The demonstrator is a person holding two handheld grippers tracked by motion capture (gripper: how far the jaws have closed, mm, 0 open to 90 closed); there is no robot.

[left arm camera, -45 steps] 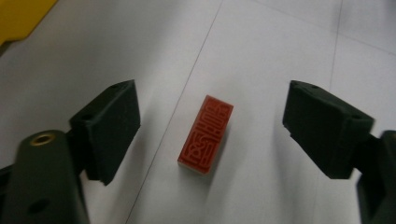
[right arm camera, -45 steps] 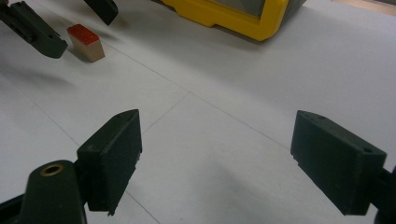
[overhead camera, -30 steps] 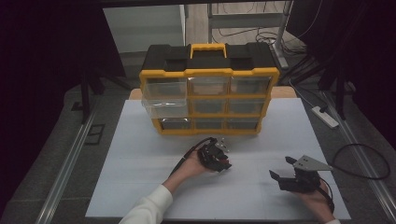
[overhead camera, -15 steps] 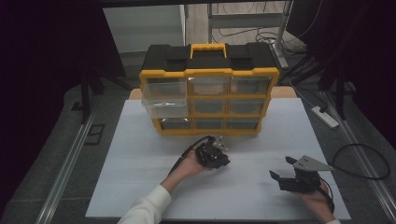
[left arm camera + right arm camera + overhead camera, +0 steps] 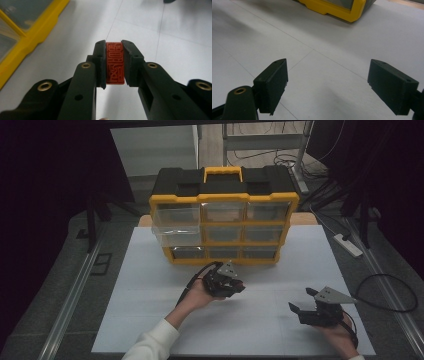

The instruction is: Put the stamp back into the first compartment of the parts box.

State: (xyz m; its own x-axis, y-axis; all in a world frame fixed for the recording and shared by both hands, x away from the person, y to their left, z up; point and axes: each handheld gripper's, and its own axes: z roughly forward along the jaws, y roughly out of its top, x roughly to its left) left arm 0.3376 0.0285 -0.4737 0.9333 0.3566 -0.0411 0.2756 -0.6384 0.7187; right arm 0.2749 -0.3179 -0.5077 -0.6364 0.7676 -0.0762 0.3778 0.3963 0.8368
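A small red block with carved characters (image 5: 115,62) sits clamped between the black jaws of my left gripper (image 5: 114,61). In the high view that left gripper (image 5: 236,286) hangs over the middle of the white table, just in front of the yellow and black drawer organizer (image 5: 223,220). Its clear left middle drawer (image 5: 176,234) is pulled out. My right gripper (image 5: 301,302) rests low at the front right with its jaws wide apart. Only bare white table lies between its two pads (image 5: 273,83).
The organizer's yellow base corner (image 5: 342,11) lies ahead of the right gripper, and its yellow edge (image 5: 32,37) runs along the left in the left gripper view. A white power strip (image 5: 347,245) and a black cable loop (image 5: 395,292) lie off the table's right side.
The left hand and its gripper have crept slightly right and forward with the red block still held. The right gripper has stayed put.
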